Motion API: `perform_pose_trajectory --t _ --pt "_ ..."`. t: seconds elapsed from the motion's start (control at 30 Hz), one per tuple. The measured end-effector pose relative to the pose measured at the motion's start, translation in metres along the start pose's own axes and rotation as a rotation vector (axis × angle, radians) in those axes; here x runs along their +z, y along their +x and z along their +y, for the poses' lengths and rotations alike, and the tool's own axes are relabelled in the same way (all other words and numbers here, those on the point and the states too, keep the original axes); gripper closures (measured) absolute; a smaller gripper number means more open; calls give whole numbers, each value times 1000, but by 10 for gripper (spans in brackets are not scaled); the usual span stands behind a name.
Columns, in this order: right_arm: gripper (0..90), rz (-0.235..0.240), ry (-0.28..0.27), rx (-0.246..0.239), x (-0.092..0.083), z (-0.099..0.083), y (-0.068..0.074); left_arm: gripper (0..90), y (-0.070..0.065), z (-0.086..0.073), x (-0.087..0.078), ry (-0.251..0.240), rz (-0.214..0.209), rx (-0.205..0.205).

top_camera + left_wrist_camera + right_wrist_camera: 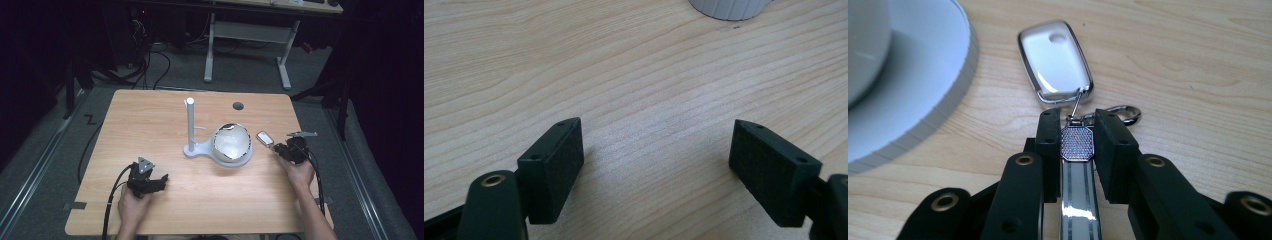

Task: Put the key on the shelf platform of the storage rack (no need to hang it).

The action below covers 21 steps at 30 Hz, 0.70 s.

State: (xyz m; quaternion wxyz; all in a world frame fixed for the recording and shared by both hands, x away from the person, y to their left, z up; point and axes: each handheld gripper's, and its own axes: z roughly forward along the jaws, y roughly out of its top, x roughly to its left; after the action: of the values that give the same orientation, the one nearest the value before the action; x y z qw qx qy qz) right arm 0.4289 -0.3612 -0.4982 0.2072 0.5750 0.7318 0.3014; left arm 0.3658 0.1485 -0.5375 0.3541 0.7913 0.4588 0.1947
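The white key fob (1055, 60) with a chrome rim is lying flat on the wooden table (1198, 60), just beside the white stand base (923, 85). Its metal strap (1077, 165) is sitting between the right gripper (1077, 135) fingers (1048, 145), which are pressing on it.

Dim room, grey floor (250, 75), seemingly carpeted.

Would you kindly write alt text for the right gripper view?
The right gripper is shut on the metal strap of a white key fob, which lies on the wooden table. A white stand base curves in at the left.
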Motion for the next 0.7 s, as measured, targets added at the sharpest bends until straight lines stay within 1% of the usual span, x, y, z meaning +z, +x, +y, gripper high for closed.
perform_pose_trajectory --t 0.07,0.1,0.2,0.3,0.4,0.5,0.53,0.57,0.67,0.7 --pt "744 8 -9 11 -3 0 -2 223 0 0 0 0 0 0" --pt "744 11 -27 12 -8 1 -3 223 0 0 0 0 0 0" --pt "745 16 -41 12 -13 1 -4 223 0 0 0 0 0 0" --pt "744 31 -74 18 -21 3 -5 223 0 0 0 0 0 0" --pt "745 29 -94 1 -30 4 -5 223 0 0 0 0 0 0" --pt "745 29 -104 -3 -35 4 -5 223 0 0 0 0 0 0" --pt "745 30 -116 -11 -40 4 -5 223 0 0 0 0 0 0" --pt "745 30 -116 -11 -40 4 -5 223 0 0 0 0 0 0" --pt "744 15 -124 -34 -47 6 -2 223 0 0 0 0 0 0" --pt "744 14 -127 -48 -49 7 -2 223 0 0 0 0 0 0"
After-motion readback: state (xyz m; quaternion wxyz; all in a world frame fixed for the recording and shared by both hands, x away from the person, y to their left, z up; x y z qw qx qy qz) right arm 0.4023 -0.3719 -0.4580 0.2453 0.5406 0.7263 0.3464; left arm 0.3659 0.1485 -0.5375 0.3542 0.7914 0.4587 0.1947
